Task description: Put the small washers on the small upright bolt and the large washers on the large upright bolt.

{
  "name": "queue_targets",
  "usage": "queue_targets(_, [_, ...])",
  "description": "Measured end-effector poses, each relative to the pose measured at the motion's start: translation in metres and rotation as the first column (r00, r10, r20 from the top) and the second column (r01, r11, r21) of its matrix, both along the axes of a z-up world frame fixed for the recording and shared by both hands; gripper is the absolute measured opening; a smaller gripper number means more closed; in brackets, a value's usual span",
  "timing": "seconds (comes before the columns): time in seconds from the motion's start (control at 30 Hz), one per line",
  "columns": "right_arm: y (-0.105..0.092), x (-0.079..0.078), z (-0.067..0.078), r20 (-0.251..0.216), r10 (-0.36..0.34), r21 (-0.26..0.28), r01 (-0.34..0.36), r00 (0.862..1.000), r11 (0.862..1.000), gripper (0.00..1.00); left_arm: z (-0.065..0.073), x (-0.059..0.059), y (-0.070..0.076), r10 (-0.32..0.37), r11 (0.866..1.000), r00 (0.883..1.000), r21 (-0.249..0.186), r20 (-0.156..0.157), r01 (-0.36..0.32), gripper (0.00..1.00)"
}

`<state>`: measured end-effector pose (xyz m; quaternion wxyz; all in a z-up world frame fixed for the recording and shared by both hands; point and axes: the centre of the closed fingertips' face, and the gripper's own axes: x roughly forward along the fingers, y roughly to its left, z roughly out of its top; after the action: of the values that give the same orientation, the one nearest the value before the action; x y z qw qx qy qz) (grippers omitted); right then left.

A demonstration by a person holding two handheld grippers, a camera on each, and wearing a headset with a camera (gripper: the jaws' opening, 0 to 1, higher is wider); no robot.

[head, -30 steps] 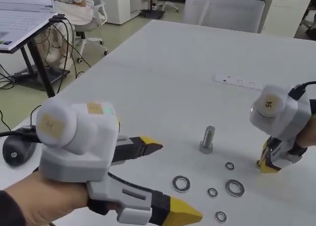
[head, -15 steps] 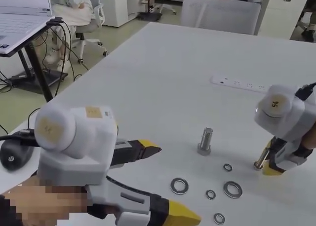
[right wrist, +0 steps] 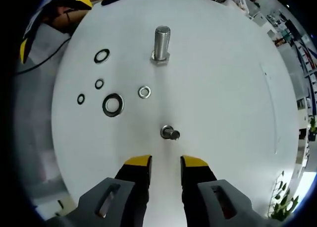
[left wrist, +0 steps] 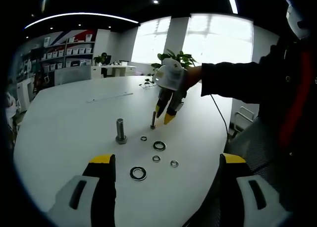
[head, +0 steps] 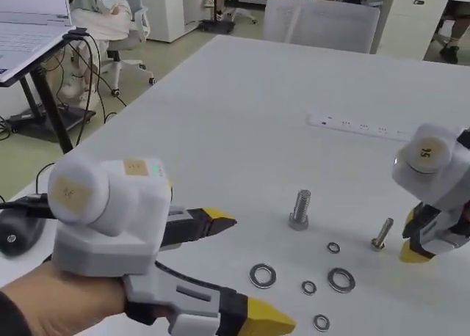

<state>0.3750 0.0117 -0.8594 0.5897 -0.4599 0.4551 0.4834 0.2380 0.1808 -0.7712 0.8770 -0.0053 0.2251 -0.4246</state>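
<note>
**Both bolts upright, all five washers loose on the surface**

The large bolt [head: 299, 210] stood head-down on the white surface [head: 242, 116], threads pointing up. The small bolt [head: 381, 234] stood to its right, near the table's front edge and leaning a little in the head view. Neither carried a washer.

The washers lay flat in front of the bolts, apart from one another. One large washer [head: 262, 275] lay nearest the left gripper [head: 257, 271]. The other large washer [head: 341, 279] lay further right, in front of the small bolt. One small washer [head: 333, 247] lay between the two bolts and slightly nearer the person. A second small washer [head: 308, 287] sat between the large pair. The third small washer [head: 321, 322] lay closest to the person.

The left gripper hovered above the surface with its jaws spread wide and nothing between them. The right gripper [right wrist: 166, 162] pointed down just beside the small bolt. Its jaws were parted by a narrow gap and released, with the bolt just ahead of their tips and not between them.

A white power strip [head: 356, 126] lay further back on the surface.
</note>
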Motion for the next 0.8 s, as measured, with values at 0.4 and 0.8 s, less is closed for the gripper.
queue_targets(0.4, [0.008,-0.029,0.001,-0.034,-0.002,0.03,0.003,0.999,1.0,0.24,0.003,-0.001,0.0,-0.002,1.0,1.0,-0.002,0.009,0.002,0.86])
queue_targets(0.8, [0.028,-0.055,0.008,-0.072,0.025,0.07,-0.02,0.997,0.997,0.23,0.006,-0.001,0.001,-0.002,1.0,1.0,-0.007,0.019,0.002,0.86])
